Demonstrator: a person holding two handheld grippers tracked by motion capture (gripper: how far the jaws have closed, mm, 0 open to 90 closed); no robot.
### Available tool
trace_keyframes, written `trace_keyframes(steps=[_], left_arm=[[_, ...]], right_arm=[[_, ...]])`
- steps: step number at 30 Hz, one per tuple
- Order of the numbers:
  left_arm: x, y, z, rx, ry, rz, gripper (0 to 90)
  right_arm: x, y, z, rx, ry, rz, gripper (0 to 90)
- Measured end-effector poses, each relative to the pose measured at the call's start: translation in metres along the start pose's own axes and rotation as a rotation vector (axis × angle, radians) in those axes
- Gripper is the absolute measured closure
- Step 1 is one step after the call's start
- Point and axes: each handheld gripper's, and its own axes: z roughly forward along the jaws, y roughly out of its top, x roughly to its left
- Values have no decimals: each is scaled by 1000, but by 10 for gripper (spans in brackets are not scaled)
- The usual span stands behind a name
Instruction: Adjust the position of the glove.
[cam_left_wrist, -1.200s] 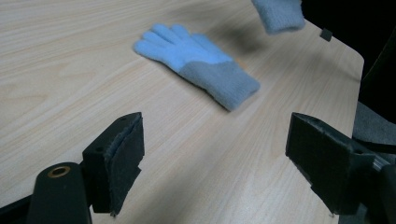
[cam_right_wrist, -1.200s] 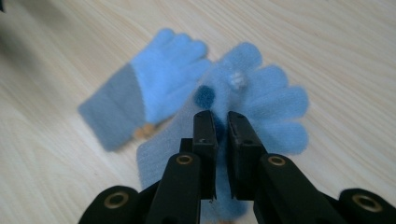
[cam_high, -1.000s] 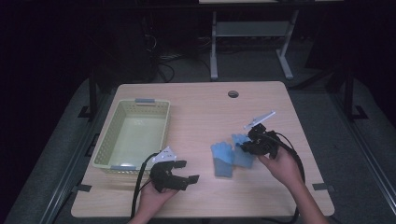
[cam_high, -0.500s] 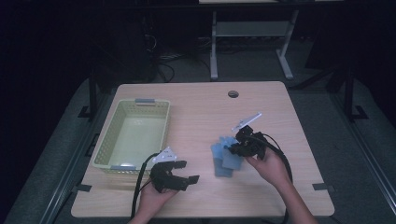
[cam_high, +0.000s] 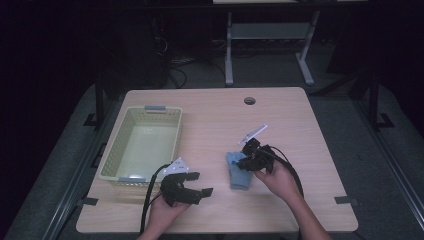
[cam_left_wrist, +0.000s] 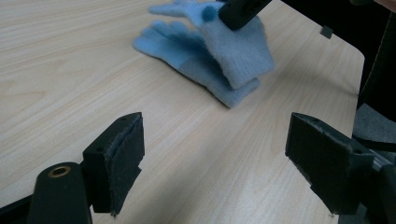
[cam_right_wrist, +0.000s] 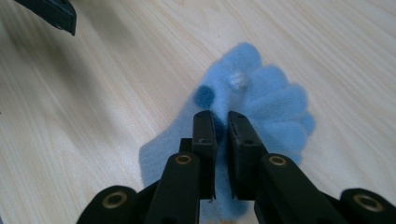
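Yellow basket (cam_high: 142, 145) left of blue gloves (cam_high: 239, 172), well apart.

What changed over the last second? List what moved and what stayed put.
The right gripper moved left and toward the near table edge, carrying the light blue glove pinched in its shut jaws until it lies on top of the second glove. The grip was kept throughout. The left gripper stayed open at the near edge, and the yellow-green basket and table did not shift.
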Motion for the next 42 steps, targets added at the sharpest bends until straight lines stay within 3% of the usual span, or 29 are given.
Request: trace_keyframes(steps=[14,18,21,25,31,35,42], left_arm=[[-2,0,2,7,-4,13,193],[-3,0,4,10,-7,9,193],[-3,-1,4,12,-26,-11,203],[-3,-1,5,15,-30,-18,215],[-3,0,5,17,-38,-31,237],[-2,1,6,20,-60,-62,259],[-3,3,8,29,-60,-88,265]], right_arm=[[-6,-4,22,46,8,8,800],[-7,-3,21,33,7,17,691],[-6,-4,16,3,15,28,656],[-5,-8,11,-41,43,66,752],[-8,-14,24,-5,60,94,781],[-10,-19,37,16,78,108,782],[-10,-20,27,-19,68,132,640]])
